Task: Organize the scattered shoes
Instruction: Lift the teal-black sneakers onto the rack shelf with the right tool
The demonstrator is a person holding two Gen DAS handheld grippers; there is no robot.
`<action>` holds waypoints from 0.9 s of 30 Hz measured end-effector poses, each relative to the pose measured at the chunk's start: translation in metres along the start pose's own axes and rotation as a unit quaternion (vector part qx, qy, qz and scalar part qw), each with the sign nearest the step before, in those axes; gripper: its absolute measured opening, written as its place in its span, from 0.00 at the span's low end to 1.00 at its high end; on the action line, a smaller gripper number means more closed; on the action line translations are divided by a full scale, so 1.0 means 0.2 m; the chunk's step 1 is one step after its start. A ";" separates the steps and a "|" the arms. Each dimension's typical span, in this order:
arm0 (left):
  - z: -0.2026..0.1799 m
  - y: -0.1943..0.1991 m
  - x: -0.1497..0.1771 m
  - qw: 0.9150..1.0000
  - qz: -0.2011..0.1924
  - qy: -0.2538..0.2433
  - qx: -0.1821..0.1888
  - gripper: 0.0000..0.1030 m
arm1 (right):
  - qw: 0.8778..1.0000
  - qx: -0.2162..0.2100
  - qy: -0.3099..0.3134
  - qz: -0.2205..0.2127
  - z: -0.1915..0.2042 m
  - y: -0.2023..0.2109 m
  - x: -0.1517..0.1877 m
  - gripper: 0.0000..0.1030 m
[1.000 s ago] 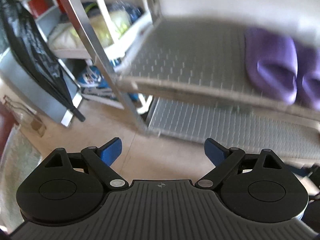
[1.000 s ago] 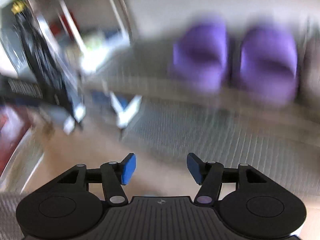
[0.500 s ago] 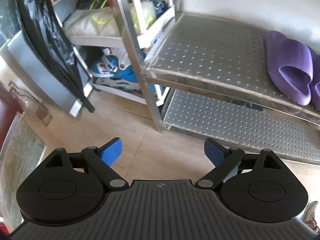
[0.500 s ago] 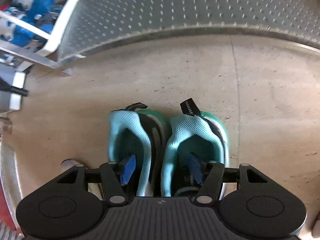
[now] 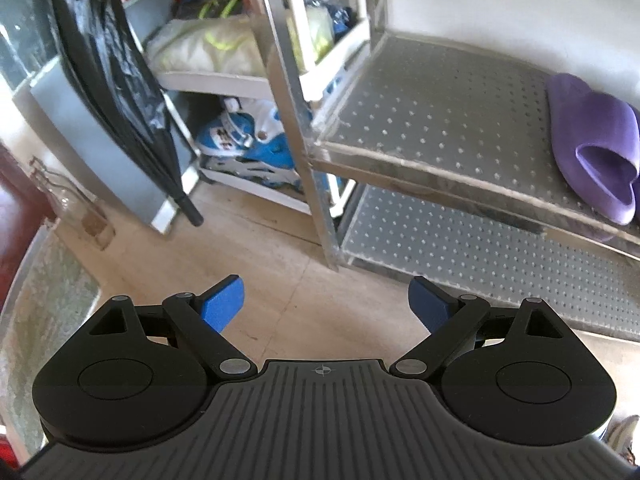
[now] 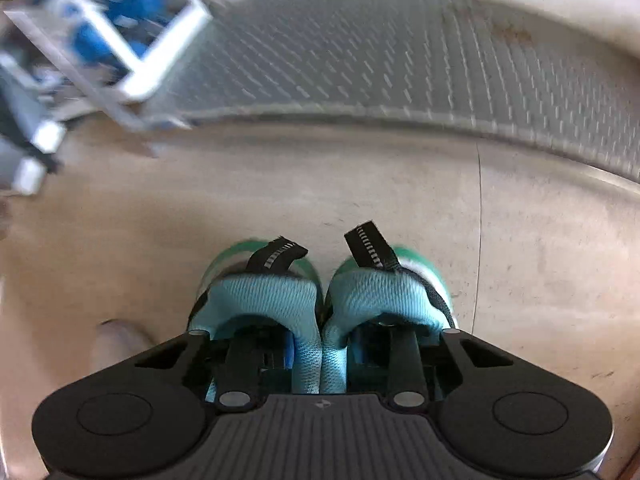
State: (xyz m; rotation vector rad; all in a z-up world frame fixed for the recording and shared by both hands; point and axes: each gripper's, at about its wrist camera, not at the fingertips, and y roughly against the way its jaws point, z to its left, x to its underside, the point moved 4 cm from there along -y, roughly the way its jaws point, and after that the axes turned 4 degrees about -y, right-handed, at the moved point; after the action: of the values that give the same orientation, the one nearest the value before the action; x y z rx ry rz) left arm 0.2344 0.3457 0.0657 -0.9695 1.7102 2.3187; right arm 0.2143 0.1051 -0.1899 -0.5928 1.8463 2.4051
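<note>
In the right wrist view a pair of teal knit sneakers [image 6: 320,304] with black heel loops stands side by side on the tan floor, heels toward the rack. My right gripper [image 6: 320,354] has one finger inside each shoe, pinching the two inner collars together. My left gripper [image 5: 326,304] is open and empty above the floor, in front of the metal shoe rack [image 5: 440,184]. A purple slipper [image 5: 592,152] lies on the rack's upper shelf at the right.
The rack's lower shelf [image 6: 400,64] lies just beyond the sneakers. Left of the rack stands a white shelf with blue skates [image 5: 248,148] and a bag [image 5: 208,52]. A black umbrella [image 5: 120,92] and a glass bottle [image 5: 68,200] stand at the far left.
My right gripper swung down from the rack to the sneakers, went into the two shoes and closed on their inner collars. My left gripper stayed open and drifted slightly left.
</note>
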 end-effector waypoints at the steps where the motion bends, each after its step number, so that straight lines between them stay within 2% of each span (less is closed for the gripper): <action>1: 0.02 0.02 -0.01 1.000 -0.012 0.006 -0.007 0.90 | 1.000 -0.014 0.010 -0.014 0.02 0.10 0.00 0.28; 5: 0.10 0.11 -0.04 0.997 -0.062 0.040 -0.038 0.90 | 0.994 -0.050 0.037 -0.086 0.11 0.47 -0.07 0.27; 10: 0.29 0.23 -0.07 0.982 -0.128 0.108 -0.083 0.90 | 0.980 -0.083 0.074 -0.167 0.25 0.82 -0.23 0.27; 17: 0.47 0.30 -0.06 0.966 -0.157 0.183 -0.088 0.91 | 0.957 -0.128 0.081 -0.248 0.45 1.05 -0.53 0.27; 19: 0.51 0.32 -0.06 0.962 -0.163 0.194 -0.097 0.91 | 0.945 -0.132 0.081 -0.288 0.54 1.10 -0.66 0.27; 22: 0.54 0.31 -0.05 0.963 -0.155 0.200 -0.094 0.91 | 0.931 -0.111 0.093 -0.336 0.67 1.10 -0.89 0.26; 23: 0.53 0.30 -0.05 0.964 -0.153 0.199 -0.093 0.91 | 0.926 -0.094 0.101 -0.352 0.72 1.07 -0.96 0.27; 24: 0.53 0.29 -0.06 0.966 -0.147 0.194 -0.093 0.91 | 0.919 -0.057 0.118 -0.371 0.77 0.99 -1.06 0.27; 25: 0.51 0.28 -0.06 0.967 -0.143 0.188 -0.092 0.91 | 0.913 -0.027 0.132 -0.385 0.81 0.92 -1.13 0.34; 27: 0.49 0.27 -0.06 0.970 -0.140 0.178 -0.088 0.91 | 0.906 0.007 0.177 -0.384 0.85 0.72 -1.24 0.59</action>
State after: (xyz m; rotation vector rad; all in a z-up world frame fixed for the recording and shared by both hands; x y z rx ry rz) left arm 0.1790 0.4167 0.1336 -1.6292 1.3663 2.2370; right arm 0.3595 0.2696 0.0604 -1.4975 1.3228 1.8205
